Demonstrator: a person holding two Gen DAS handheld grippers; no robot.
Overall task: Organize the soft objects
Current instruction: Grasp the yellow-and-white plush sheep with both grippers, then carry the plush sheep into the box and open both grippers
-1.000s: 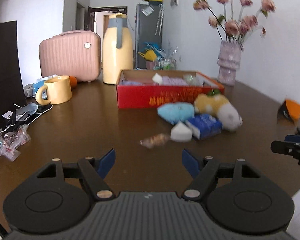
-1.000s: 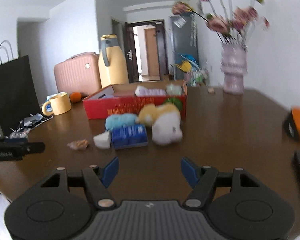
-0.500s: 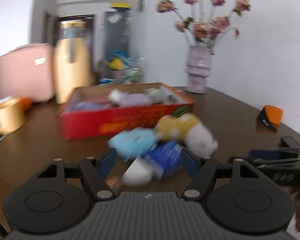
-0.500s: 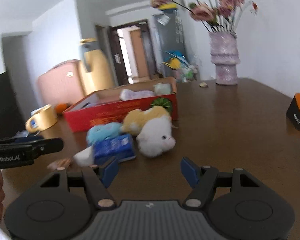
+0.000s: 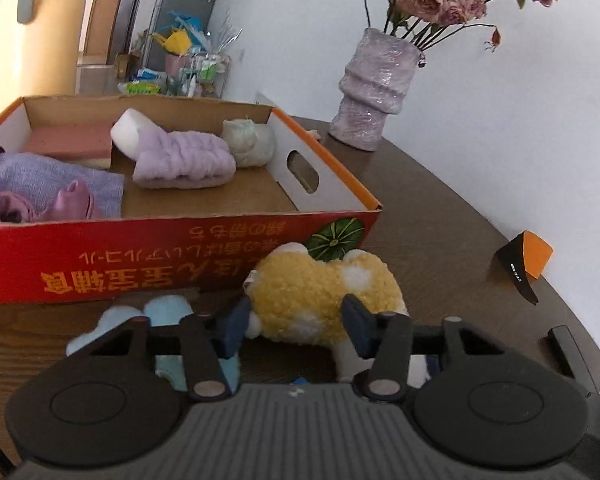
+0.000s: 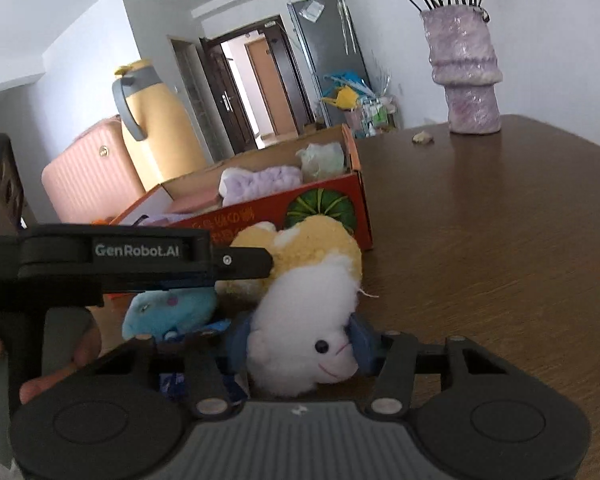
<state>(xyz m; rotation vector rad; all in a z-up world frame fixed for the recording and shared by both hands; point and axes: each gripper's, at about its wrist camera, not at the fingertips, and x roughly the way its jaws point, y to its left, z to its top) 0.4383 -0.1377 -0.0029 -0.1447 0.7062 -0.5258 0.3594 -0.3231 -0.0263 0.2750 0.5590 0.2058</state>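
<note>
A yellow and white plush toy lies on the brown table in front of the red cardboard box. My left gripper has its jaws around the toy's yellow body. My right gripper has its jaws against the toy's white head. Both grippers are partly closed and touch the toy. A light blue plush lies to the left of it, also in the left wrist view. A blue packet lies under my right gripper. The box holds a purple fluffy item, a purple cloth and a pink sponge.
A purple vase with dried roses stands at the back right of the table. A yellow thermos jug and a pink case stand behind the box. An orange and black object lies near the right table edge.
Both grippers have moved forward to the plush toy and their jaws have narrowed around it, the left on its body, the right on its head.
</note>
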